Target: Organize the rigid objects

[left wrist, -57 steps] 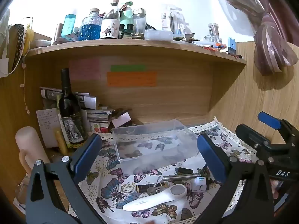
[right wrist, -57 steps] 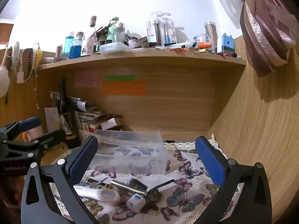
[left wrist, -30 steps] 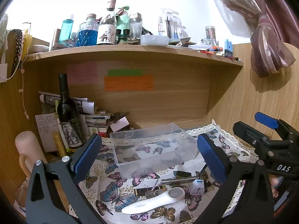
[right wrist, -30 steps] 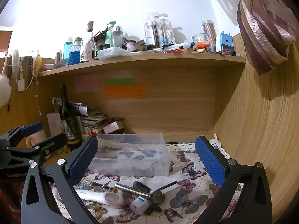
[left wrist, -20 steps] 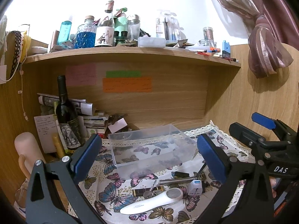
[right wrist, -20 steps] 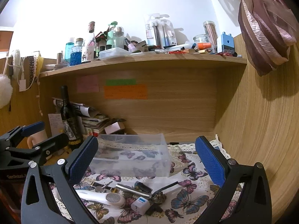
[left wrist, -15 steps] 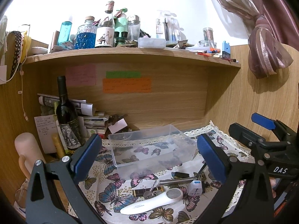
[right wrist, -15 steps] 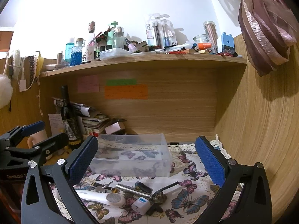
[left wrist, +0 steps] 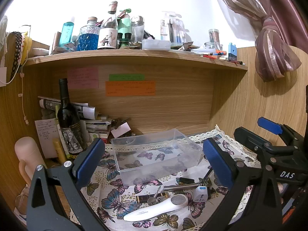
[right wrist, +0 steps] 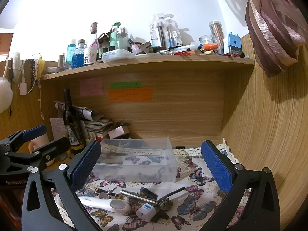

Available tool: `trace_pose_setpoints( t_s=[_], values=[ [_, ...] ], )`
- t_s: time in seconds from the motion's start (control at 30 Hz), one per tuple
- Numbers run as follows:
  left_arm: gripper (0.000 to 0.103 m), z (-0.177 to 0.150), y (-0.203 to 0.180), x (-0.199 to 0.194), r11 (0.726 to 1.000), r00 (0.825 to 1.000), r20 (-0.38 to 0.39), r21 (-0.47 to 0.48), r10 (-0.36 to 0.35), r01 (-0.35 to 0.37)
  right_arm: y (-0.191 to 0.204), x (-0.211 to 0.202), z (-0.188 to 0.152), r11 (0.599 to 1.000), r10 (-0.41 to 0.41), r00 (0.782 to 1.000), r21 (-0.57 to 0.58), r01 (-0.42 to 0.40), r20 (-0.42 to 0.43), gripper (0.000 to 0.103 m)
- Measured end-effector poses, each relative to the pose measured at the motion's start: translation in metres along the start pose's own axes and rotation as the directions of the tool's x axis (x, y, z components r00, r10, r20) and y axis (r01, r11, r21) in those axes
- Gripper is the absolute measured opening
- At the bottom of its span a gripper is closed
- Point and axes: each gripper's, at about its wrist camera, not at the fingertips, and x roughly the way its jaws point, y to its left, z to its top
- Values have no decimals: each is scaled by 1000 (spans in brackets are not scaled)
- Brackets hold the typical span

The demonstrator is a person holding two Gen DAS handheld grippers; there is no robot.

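Rigid objects, a small heap of them, sit on the butterfly cloth [left wrist: 115,198] covering the bench, just near of the clear plastic bin [left wrist: 156,154], which looks empty so far. Biggest piece is the white handheld device [left wrist: 157,206], lying flat with its long axis running left-near to right-far, round head toward the white plug adapter [left wrist: 200,190] and the metal rod [right wrist: 138,194]. Left tool [left wrist: 152,165] and right tool [right wrist: 150,167] both hang spread wide, nothing between the pads. The pile lies below and near of both, the bin straight ahead. My guess: the left tool is nearer the white device's handle, so it'd drop down and pinch across it, not along it.
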Motion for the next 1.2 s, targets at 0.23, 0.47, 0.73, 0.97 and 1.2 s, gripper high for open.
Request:
trace_pose_setpoints(
  t_s=[0.23, 0.47, 0.73, 0.97, 1.2],
  values=[
    [103, 1, -1, 0, 1000, 1000, -5, -1, -1, 1, 0, 0, 0, 1000, 0, 1000, 0, 0, 0, 103],
    [103, 1, 0, 1, 1000, 1000, -5, -3, -3, 3, 0, 0, 0, 1000, -1, 1000, 0, 1, -1, 103],
    [103, 1, 0, 0, 1000, 1000, -6, -2, -3, 3, 0, 1, 0, 1000, 1, 1000, 3, -1, -4, 103],
    [103, 0, 0, 0, 1000, 1000, -5, -2, -3, 3, 1, 1, -1, 1000, 1, 1000, 3, -1, -5, 103],
    [103, -1, 3, 5, 1000, 1000, -17, 2, -3, 3, 3, 2, -1, 1000, 0, 1000, 6, 0, -13, 103]
  ],
)
